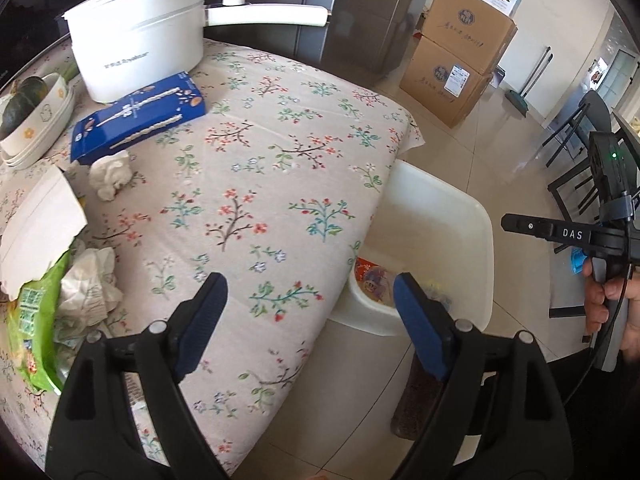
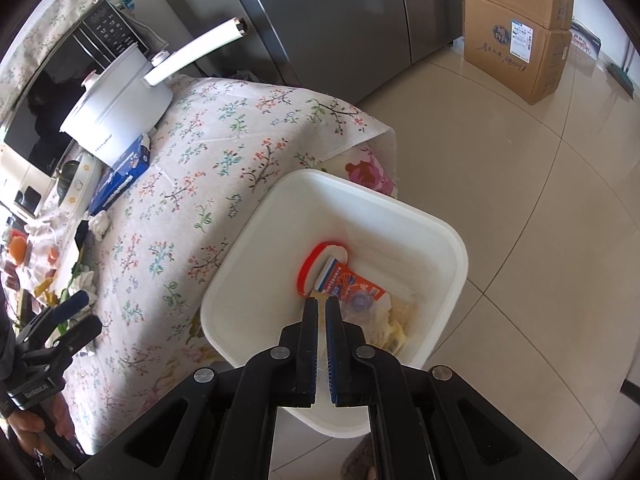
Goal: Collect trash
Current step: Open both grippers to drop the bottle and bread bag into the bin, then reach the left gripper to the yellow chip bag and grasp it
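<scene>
crumpling easily, the tissue [image 1: 110, 174] on the tabletop [image 1: 280, 160] is light: pinch its bulk. left hand-held gripper [image 1: 308, 296] spread wide; right hand-held gripper [image 2: 322, 306] nearly closed, empty, over the bin [image 2: 256, 248].

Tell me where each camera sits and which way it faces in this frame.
Left wrist: sits on the left hand-held gripper, open over the floral tablecloth, facing the white pot; the right hand and its tool show at the right edge.
Right wrist: sits on the right hand-held gripper, jaws nearly closed with nothing visible between them, looking down into the white bin; the left hand-held gripper shows at lower left.
Shared: bin, pot, blue box, cardboard boxes.
</scene>
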The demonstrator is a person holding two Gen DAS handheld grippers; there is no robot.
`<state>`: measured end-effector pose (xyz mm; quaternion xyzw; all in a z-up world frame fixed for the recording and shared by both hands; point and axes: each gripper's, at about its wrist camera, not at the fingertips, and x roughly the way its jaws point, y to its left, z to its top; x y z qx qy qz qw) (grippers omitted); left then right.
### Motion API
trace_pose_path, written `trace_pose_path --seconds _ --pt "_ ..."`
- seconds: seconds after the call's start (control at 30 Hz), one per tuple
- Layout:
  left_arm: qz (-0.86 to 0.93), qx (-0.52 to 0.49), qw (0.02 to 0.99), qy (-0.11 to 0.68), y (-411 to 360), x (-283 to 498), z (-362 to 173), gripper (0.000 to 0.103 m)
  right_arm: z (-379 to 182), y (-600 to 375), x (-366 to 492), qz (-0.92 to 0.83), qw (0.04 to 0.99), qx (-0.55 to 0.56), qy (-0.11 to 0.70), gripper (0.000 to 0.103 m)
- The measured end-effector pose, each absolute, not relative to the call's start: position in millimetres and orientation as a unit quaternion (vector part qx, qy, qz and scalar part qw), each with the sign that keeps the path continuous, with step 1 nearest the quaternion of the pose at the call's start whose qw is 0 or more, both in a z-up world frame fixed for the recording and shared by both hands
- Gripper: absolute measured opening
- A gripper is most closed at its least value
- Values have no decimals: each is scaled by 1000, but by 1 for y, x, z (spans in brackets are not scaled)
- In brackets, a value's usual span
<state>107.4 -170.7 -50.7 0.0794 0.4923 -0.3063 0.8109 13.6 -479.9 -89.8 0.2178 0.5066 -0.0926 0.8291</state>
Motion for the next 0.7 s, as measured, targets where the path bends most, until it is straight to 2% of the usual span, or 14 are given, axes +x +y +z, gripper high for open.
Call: trace_pose_path --seconds 0.13,0.17,0.2,0.23,0.27,0.3,0.7 --pt "-283 80 824 484 -140 105 -43 90 -82 -465 21 -93 833 207 505 8" --pt "-275 81 828 481 -130 104 -41 91 -80 -460 24 -92 834 202 506 17" --pt "-266 81 833 479 -121 104 -40 93 -77 -455 27 -90 834 197 507 34" --pt "-257 81 837 477 -112 104 -38 94 -75 -450 29 -88 836 194 506 46" --pt "-247 79 840 476 -102 105 -37 94 -72 -443 32 -88 839 193 501 72" --pt "-237 77 843 476 -92 106 -36 94 -67 -436 35 -86 844 191 493 78" --pt "-99 0 874 475 51 130 -31 95 -40 -325 98 -6 865 121 487 79"
